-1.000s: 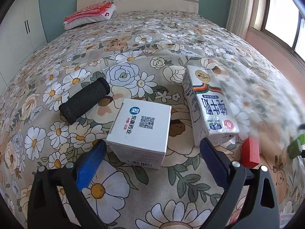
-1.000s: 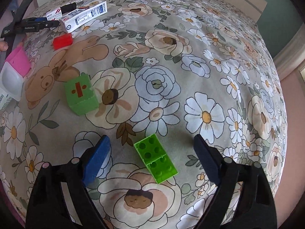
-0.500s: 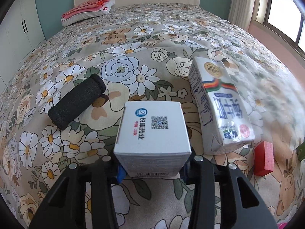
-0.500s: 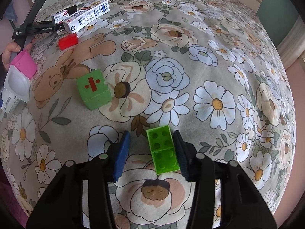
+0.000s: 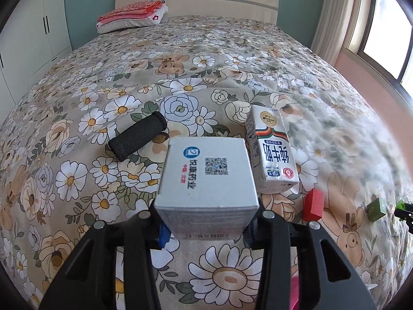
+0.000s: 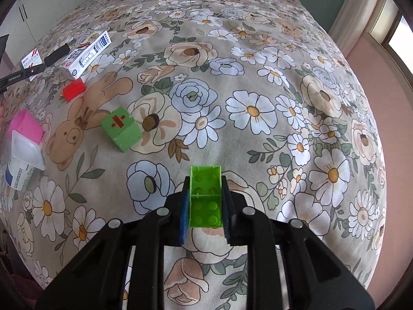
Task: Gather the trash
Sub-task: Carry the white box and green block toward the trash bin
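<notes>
The white box [image 5: 206,183] hides most of the left tongs' [image 5: 206,232] blue pads [image 5: 164,233]. On the right wrist view, the left edge cuts off the pink cup [image 6: 24,128] and the yoghurt pot [image 6: 22,160]. Print on the carton [image 6: 86,53] is too small to read there.

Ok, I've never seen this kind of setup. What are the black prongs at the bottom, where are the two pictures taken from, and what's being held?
The black prongs are two hand-held grippers; a person carries one in each hand, and each has a fisheye camera looking along its fingers. One picture is the left gripper's view: it is shut on a white medicine box. The other is the right gripper's view: it is shut on a green building brick. Everything lies on a bed with a floral bedspread: a milk carton, a black foam roll, a red block, a green cube and a yogurt cup.
</notes>
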Tool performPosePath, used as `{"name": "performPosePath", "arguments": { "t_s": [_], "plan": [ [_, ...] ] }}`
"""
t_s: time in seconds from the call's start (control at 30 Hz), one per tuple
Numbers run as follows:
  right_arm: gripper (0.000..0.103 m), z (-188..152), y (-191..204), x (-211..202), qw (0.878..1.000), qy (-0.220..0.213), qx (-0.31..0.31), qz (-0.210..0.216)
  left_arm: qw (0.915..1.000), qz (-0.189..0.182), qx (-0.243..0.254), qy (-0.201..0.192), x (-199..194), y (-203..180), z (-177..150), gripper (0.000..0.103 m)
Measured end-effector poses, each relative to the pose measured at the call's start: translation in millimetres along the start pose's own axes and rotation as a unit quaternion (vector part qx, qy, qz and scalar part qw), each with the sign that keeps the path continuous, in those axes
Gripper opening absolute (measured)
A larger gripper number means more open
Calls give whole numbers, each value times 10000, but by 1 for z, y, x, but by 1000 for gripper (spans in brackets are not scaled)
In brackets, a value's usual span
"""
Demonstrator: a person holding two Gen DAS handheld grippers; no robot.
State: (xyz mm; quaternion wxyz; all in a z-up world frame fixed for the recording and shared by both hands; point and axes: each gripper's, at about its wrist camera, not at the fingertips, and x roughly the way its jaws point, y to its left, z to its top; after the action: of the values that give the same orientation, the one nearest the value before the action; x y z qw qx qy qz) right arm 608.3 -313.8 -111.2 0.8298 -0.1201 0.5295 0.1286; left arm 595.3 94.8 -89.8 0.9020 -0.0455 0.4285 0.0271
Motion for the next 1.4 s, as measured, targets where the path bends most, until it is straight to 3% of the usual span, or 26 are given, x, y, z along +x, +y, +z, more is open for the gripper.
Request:
{"name": "performPosePath", "arguments": {
  "t_s": [0.37, 0.83, 1.13, 1.4],
  "plan": [
    [22, 4, 32, -147, 9948, -1014, 23, -131, 9976, -119, 109, -671, -145, -7, 6, 45],
    [22, -44, 102, -303, 9822, -1864, -198, -141, 9933, -232, 207, -1111, -317, -2, -41, 45],
    [22, -85, 145, -360, 9757, -2147, -445, 11, 9888, -232, 503, -1383, -387, 2, -92, 45],
    [22, -124, 169, -364, 9760, -2116, -458, 230, 9873, -453, 861, -1253, -414, -8, -147, 45]
  ]
}}
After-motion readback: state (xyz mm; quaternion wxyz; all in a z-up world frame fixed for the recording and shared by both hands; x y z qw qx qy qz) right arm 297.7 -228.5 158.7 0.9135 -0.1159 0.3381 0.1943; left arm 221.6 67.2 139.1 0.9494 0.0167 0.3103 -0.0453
